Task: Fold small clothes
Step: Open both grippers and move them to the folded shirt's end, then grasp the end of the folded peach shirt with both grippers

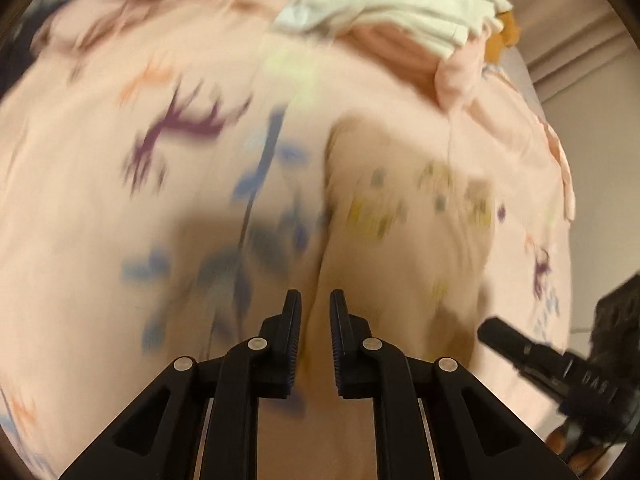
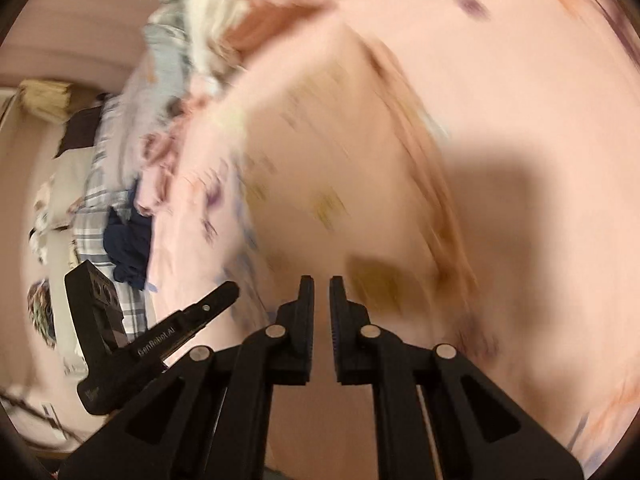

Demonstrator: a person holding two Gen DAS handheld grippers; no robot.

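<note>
A small peach garment (image 1: 408, 216) with yellow and grey prints lies on a pink bedsheet (image 1: 120, 168) printed with purple, blue and orange shapes. My left gripper (image 1: 316, 304) hangs over the garment's near edge, its fingers a narrow gap apart with cloth showing between them; whether it pinches the cloth I cannot tell. The same garment (image 2: 344, 184) fills the right wrist view. My right gripper (image 2: 321, 288) stands nearly shut over it. The right gripper (image 1: 532, 352) shows at the left view's right edge, and the left gripper (image 2: 208, 308) in the right view's lower left. Both views are motion-blurred.
A pile of white, pink and orange clothes (image 1: 404, 12) lies at the far side of the sheet, also seen in the right wrist view (image 2: 224, 16). A plaid cloth (image 2: 100, 216) and a dark blue item (image 2: 128, 248) lie at the bed's left edge.
</note>
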